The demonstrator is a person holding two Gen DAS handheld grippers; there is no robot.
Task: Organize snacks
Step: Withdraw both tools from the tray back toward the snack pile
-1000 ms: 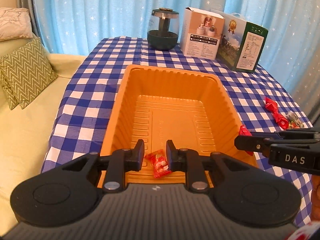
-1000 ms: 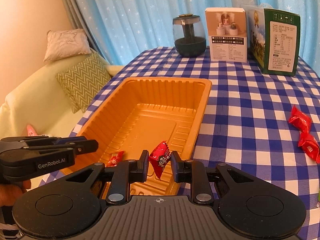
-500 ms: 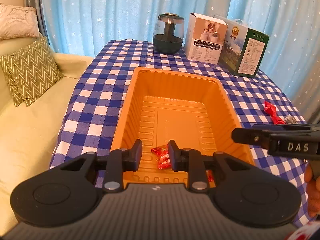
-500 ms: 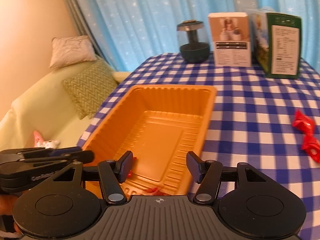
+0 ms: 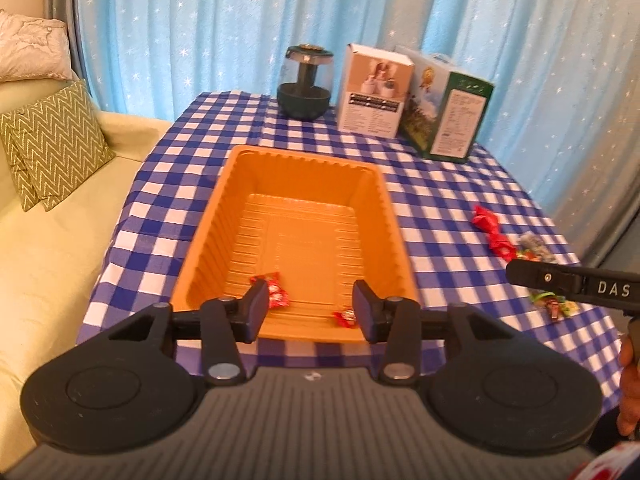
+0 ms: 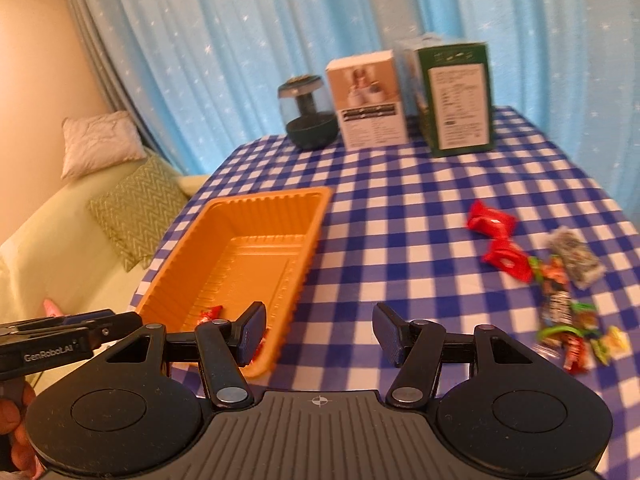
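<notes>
So the orange tray [image 5: 390, 216] sits on the counter [image 5: 448, 208] with the blue-and-white checked cloth, and two red-wrapped candies are lying in its near end: one [image 5: 276, 290] on the left side of the floor, a smaller one [image 5: 345, 317] closer to the right wall. The left gripper [image 5: 308, 310] hangs over the tray's near rim, its jaws opening with nothing between them (the candies just show through the gap, down on the tray floor). The right gripper [image 6: 319, 334] is off to the tray's right, over bare cloth, jaws apart and empty too. More snacks are loose on the counter, well apart from the tray: two red packets [image 6: 494, 236] and, just beside them, a little heap of mixed wrappers [image 6: 568, 308] in green, orange and grey, kinda blurry so I can't read any of them. At the far edge of the counter stand a dark round jar [image 5: 305, 84], a white box [image 5: 374, 90] and a green box [image 5: 452, 118], all in front of a starry blue curtain [image 5: 200, 20].
</notes>
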